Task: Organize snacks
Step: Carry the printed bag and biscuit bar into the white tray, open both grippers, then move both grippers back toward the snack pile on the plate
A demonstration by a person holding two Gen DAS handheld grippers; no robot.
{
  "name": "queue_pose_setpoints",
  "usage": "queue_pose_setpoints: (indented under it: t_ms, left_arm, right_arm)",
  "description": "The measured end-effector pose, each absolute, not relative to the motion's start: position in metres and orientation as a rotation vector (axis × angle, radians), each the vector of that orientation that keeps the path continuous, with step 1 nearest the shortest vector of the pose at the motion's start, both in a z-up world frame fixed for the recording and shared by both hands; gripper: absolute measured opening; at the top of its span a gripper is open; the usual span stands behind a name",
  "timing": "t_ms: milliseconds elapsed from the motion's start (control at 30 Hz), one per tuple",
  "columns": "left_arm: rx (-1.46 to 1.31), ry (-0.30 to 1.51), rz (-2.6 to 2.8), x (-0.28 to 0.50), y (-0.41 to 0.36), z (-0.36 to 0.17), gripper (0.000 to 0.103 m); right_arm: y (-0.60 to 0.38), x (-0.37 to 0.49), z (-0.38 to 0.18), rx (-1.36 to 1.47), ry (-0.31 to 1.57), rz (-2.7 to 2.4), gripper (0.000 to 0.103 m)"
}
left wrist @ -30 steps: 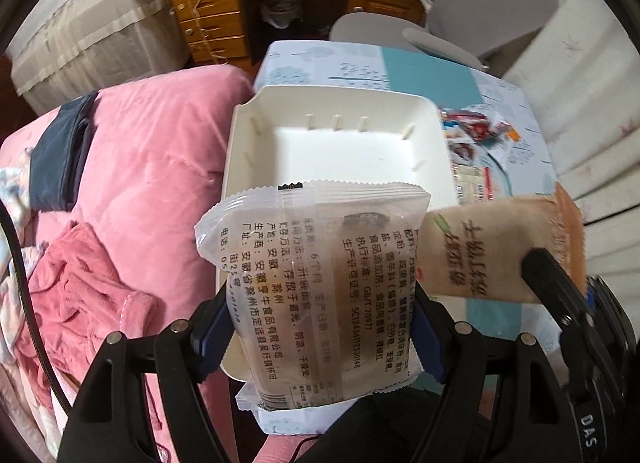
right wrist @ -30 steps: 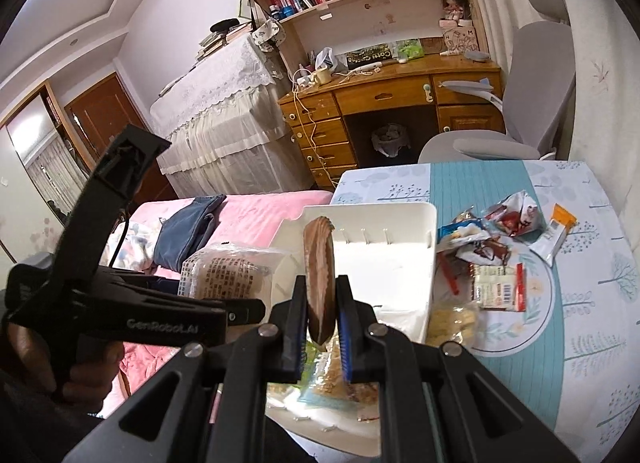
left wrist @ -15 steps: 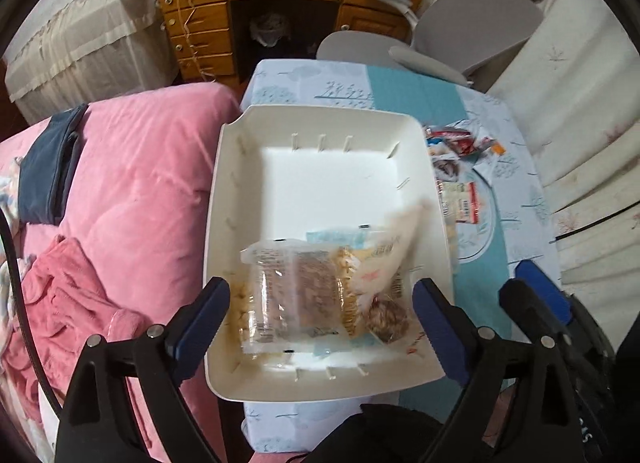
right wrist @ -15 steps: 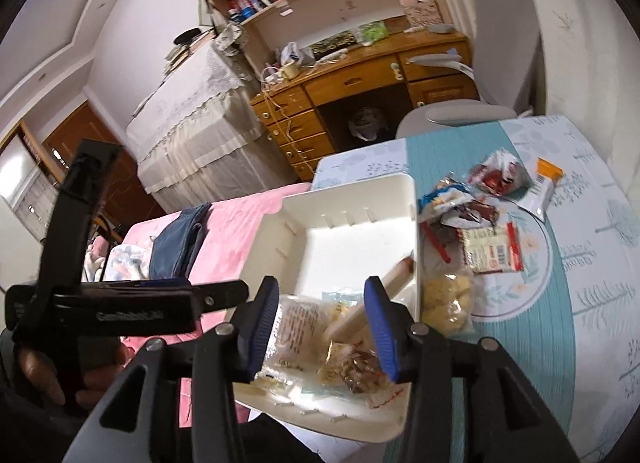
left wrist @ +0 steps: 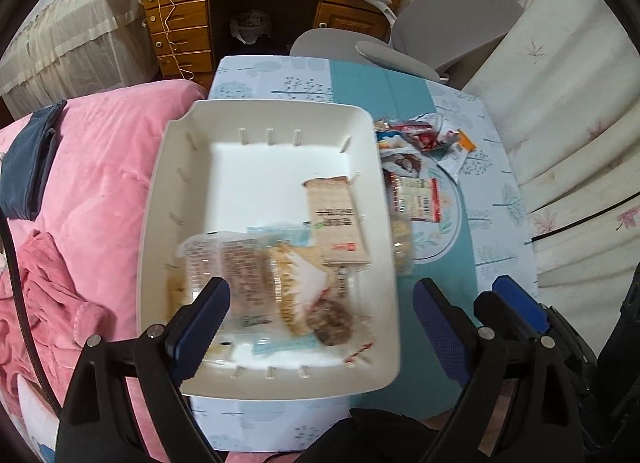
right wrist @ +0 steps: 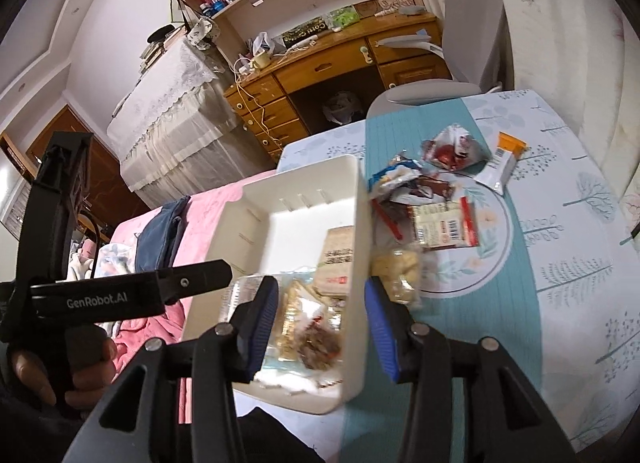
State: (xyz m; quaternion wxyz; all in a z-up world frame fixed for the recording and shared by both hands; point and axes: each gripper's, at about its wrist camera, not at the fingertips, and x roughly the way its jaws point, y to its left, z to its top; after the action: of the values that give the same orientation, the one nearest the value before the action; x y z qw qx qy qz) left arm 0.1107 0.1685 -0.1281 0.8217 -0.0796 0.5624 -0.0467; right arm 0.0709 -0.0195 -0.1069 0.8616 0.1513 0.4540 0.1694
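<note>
**Snacks going into the tray, both tongs empty**

Left wrist: snacks (left wrist: 276,283) are piled at the near end of the white tray (left wrist: 160,199), prob. to leave the far end free. Left gripper (left wrist: 320,323) is spread wide, nothing held.

Right wrist: right gripper (right wrist: 320,319) is seen partly open, empty, over the tray's edge. Loose packets (right wrist: 432,203) are left on the table (right wrist: 560,263), w/ sorting not finished.

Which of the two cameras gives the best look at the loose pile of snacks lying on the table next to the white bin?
The right wrist view: the snack pile lies spread out and mostly clear beside the white bin. In the left wrist view the pile is squeezed small behind the bin's right wall, partly hidden.
</note>
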Motion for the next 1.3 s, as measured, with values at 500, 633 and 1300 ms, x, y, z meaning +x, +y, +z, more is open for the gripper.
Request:
queue_pose_setpoints:
  t_ms: [500,633,1300]
  left_arm:
    - [-0.230,1.174,-0.041,0.116,0.081,-0.130,0.092]
    - [-0.250,1.172,-0.021,0.120,0.059,-0.135,0.092]
    - [-0.234,1.174,0.035,0.187,-0.013,-0.182,0.092]
  right_arm:
    - [-0.110,0.100,-0.110,0.293,1.032,0.396,0.045]
    - [-0.133,0.112,-0.113,0.274,1.055,0.391,0.045]
    - [-0.198,0.212,-0.137,0.312,1.122,0.333,0.045]
